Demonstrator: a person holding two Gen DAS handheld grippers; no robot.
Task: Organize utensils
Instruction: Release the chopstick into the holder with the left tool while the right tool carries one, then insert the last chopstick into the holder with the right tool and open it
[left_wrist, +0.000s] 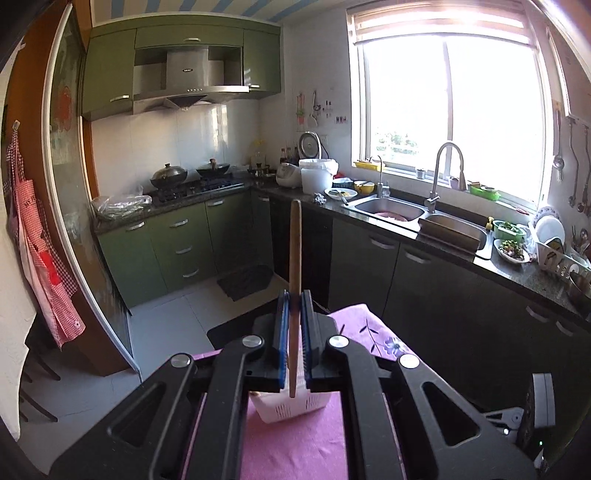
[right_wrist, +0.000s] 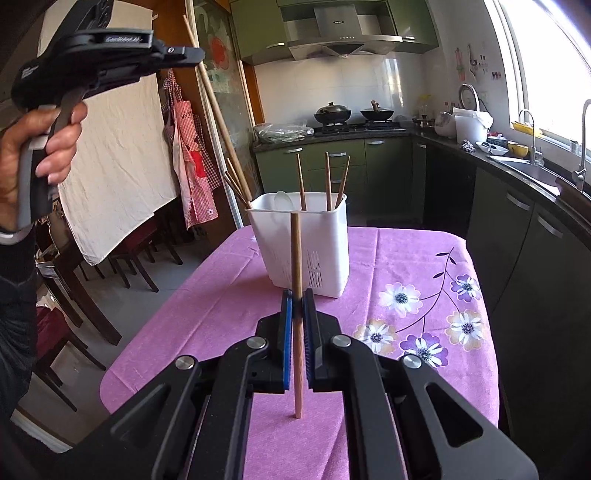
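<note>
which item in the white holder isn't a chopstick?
The white spoon, standing at the back left of the white holder; the others are thin brown wooden chopsticks.

Very little here can be read. The range hood (left_wrist: 186, 79) carries a small brand plate on its steel chimney, and in the right wrist view it shows again, but the letters are too small to make out in either. The black body of the left gripper (right_wrist: 110, 48), raised in the person's hand, bears a line of pale lettering along its top bar and another mark near the rear, both too blurred to read.
</note>
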